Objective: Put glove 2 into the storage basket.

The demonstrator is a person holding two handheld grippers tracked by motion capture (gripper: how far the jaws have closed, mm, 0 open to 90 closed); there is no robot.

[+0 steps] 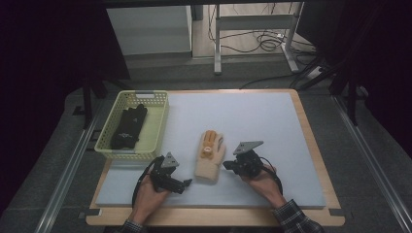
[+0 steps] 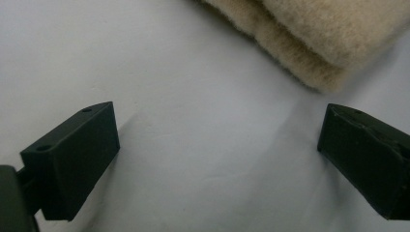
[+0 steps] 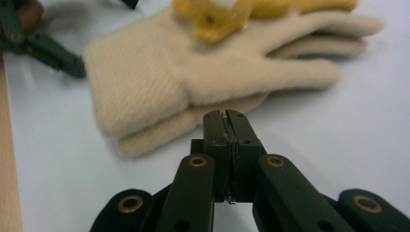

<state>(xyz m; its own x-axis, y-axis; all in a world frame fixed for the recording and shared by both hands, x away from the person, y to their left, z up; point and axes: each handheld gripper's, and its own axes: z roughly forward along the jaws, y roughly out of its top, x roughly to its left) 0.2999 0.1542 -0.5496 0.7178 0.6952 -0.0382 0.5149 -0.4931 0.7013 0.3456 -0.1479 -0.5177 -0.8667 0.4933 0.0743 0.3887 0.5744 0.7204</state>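
A pair of cream knitted gloves (image 1: 210, 155) lies stacked on the pale blue mat (image 1: 252, 121), with a yellow-orange patch (image 3: 217, 17) on top. My left gripper (image 1: 187, 183) rests low on the mat just left of the cuffs, open with nothing between its jaws. In the left gripper view (image 2: 217, 159) the cuff (image 2: 309, 38) lies beyond the jaws. My right gripper (image 1: 226, 166) is at the right side of the gloves, shut. In the right gripper view (image 3: 225, 118) its tips are pressed together at the lower glove's edge (image 3: 193, 72), and I see no fabric between them.
A pale yellow basket (image 1: 158, 124) stands at the mat's far left corner and holds black gloves (image 1: 128, 127). The wooden table edge (image 1: 311, 141) frames the mat. Table legs and cables (image 1: 262, 43) are on the floor behind.
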